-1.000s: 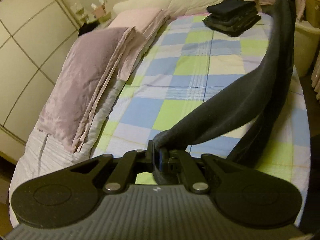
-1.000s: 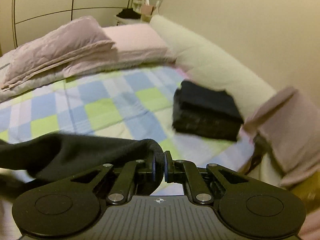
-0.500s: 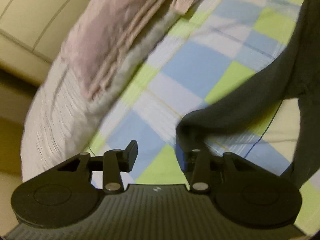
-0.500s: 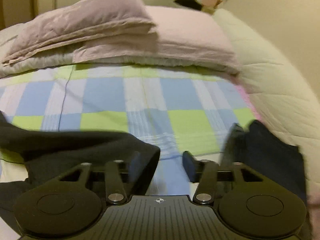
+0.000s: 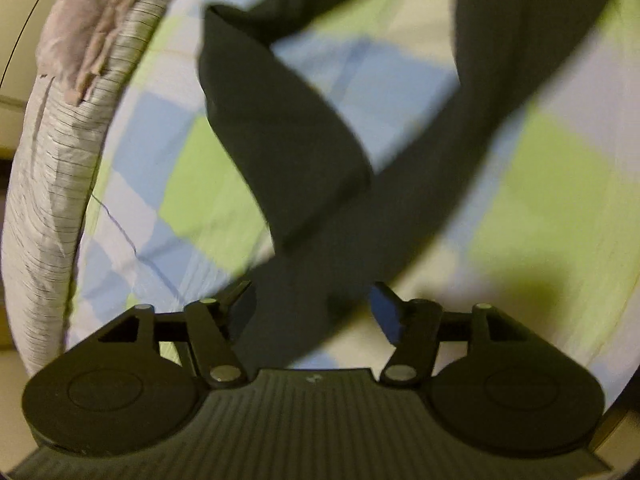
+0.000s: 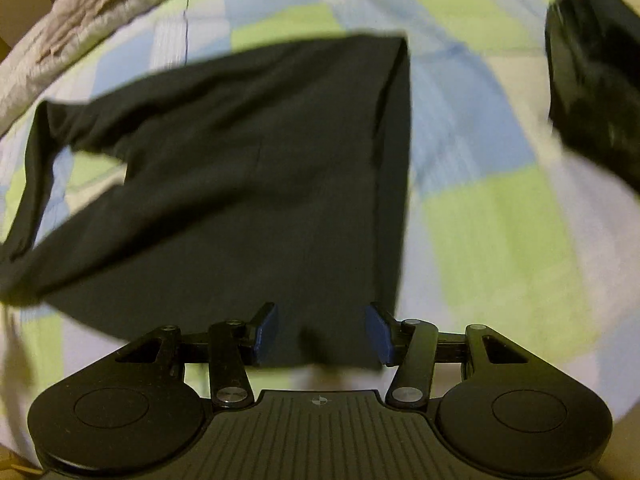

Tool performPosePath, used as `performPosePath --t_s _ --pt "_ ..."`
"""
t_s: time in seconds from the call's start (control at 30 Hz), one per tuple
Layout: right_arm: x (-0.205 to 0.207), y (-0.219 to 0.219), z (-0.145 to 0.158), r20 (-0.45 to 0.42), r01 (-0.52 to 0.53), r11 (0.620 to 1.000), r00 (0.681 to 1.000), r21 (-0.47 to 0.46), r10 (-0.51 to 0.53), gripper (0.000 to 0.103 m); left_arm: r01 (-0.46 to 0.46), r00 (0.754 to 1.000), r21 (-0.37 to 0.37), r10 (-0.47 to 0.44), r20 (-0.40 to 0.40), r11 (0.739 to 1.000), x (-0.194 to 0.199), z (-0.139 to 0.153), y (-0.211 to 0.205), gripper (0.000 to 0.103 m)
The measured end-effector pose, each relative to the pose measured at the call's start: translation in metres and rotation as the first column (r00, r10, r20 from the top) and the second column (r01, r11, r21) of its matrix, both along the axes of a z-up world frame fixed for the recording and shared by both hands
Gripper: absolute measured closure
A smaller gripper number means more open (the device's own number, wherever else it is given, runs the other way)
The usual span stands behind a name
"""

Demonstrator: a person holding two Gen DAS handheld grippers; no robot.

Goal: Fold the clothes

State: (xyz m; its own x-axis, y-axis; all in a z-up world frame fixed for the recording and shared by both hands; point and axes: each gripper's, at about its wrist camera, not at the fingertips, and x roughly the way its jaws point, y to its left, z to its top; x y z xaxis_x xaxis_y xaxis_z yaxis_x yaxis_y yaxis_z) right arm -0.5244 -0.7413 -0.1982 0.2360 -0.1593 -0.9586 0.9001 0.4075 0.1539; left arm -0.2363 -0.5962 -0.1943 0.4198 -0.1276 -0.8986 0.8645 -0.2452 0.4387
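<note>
Both grippers, left [image 5: 312,312] & right [image 6: 320,332], dropped, jaws just opened, releasing dark garment [image 6: 248,184] onto bed [image 6: 500,220]; soft, light, limp; regrip at edges.

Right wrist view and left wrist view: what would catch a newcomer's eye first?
A dark garment sprawls across the checked bedsheet, filling the middle of both views. Both the left gripper and the right gripper hang over it with jaws apart, cloth between them but not pinched. A stack of dark folded clothes sits at the upper right of the right wrist view.

Both grippers [image 5: 310,308] [image 6: 320,330] lower, jaws newly parted — dark garment [image 6: 248,184] released onto bedsheet [image 6: 492,216].
</note>
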Motion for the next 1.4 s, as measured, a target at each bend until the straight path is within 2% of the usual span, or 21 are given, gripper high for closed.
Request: performPosePath --t_s 0.07,0.17,0.27,0.3,0.37,0.4,0.47,0.53,0.6,0.7,0.8,0.87,0.9,0.93,0.97,1.0,1.03,1.13,1.27,1.37,1.4 --pt "0.003 0.020 -0.008 -0.004 0.058 0.998 0.998 0.034 -0.058 0.051 0.050 0.998 0.024 -0.051 0.027 0.998 0.005 -0.016 0.025 0.042" --pt "0.005 0.044 -0.016 -0.012 0.166 0.984 0.986 0.062 -0.165 0.051 0.117 0.992 0.021 -0.118 0.041 0.993 0.021 -0.040 0.048 0.042" --pt "0.012 0.061 -0.017 -0.023 0.257 0.965 0.966 0.054 -0.256 0.050 0.177 0.984 -0.003 -0.176 0.033 0.984 0.042 -0.064 0.057 0.042" --pt "0.014 0.068 -0.017 -0.021 0.288 0.956 0.957 0.048 -0.288 0.050 0.187 0.982 -0.009 -0.186 0.025 0.982 0.049 -0.068 0.057 0.046" --pt "0.014 0.078 -0.017 0.009 0.357 0.933 0.934 0.042 -0.358 0.046 0.199 0.980 -0.020 -0.199 0.003 0.980 0.062 -0.075 0.056 0.074" --pt "0.015 0.081 -0.018 0.029 0.389 0.920 0.920 0.043 -0.390 0.037 0.194 0.981 -0.014 -0.194 -0.020 0.981 0.069 -0.075 0.055 0.097" --pt "0.016 0.088 -0.021 0.074 0.445 0.894 0.891 0.048 -0.447 0.032 0.158 0.982 -0.034 -0.161 -0.101 0.987 0.085 -0.063 0.049 0.097" --pt "0.018 0.092 -0.025 0.117 0.486 0.872 0.864 0.058 -0.489 0.032 0.085 0.977 -0.071 -0.097 -0.189 0.994 0.105 -0.042 0.046 0.097" --pt "0.017 0.095 -0.030 0.164 0.528 0.847 0.832 0.056 -0.529 0.032 0.040 0.968 -0.104 -0.064 -0.241 0.994 0.120 -0.020 0.045 0.097" --pt "0.008 0.092 -0.038 0.224 0.619 0.785 0.762 0.022 -0.607 0.032 0.040 0.959 -0.107 -0.068 -0.277 0.994 0.130 0.003 0.041 0.097" --pt "-0.011 0.084 -0.051 0.280 0.719 0.695 0.667 0.001 -0.691 0.033 0.065 0.951 -0.067 -0.082 -0.298 0.996 0.130 0.008 0.037 0.097" --pt "-0.022 0.075 -0.060 0.337 0.752 0.660 0.623 -0.006 -0.706 0.033 0.085 0.950 -0.031 -0.090 -0.298 0.996 0.125 0.006 0.038 0.097" --pt "-0.026 0.069 -0.062 0.350 0.754 0.657 0.616 -0.002 -0.706 0.033 0.089 0.951 -0.016 -0.090 -0.296 0.996 0.123 0.005 0.038 0.097" --pt "-0.029 0.064 -0.064 0.361 0.755 0.656 0.611 0.003 -0.704 0.036 0.092 0.951 0.001 -0.087 -0.296 0.996 0.120 0.006 0.038 0.097" --pt "-0.032 0.058 -0.065 0.373 0.755 0.655 0.606 0.008 -0.703 0.079 0.093 0.952 0.017 -0.084 -0.296 0.996 0.116 0.007 0.039 0.097" --pt "-0.038 0.053 -0.066 0.368 0.761 0.647 0.591 0.040 -0.718 0.097 0.094 0.951 0.034 -0.079 -0.299 0.995 0.112 0.011 0.040 0.097" --pt "-0.047 0.050 -0.064 0.370 0.776 0.627 0.562 0.074 -0.739 0.097 0.096 0.948 0.051 -0.075 -0.311 0.994 0.109 0.015 0.040 0.098" --pt "-0.065 0.042 -0.037 0.349 0.738 0.674 0.621 0.043 -0.702 0.098 0.107 0.920 0.110 -0.057 -0.388 0.988 0.087 0.038 0.046 0.098" --pt "-0.114 0.034 0.009 0.315 0.711 0.703 0.666 0.007 -0.677 0.098 0.055 0.840 0.180 0.052 -0.540 0.982 0.053 0.062 0.045 0.097" --pt "-0.135 0.019 0.030 0.270 0.629 0.775 0.757 -0.059 -0.595 0.097 0.041 0.800 0.219 0.100 -0.592 0.975 0.021 0.052 0.040 0.096" --pt "-0.139 0.015 0.028 0.258 0.621 0.781 0.766 -0.061 -0.589 0.097 0.034 0.794 0.238 0.118 -0.597 0.971 0.011 0.043 0.039 0.096"
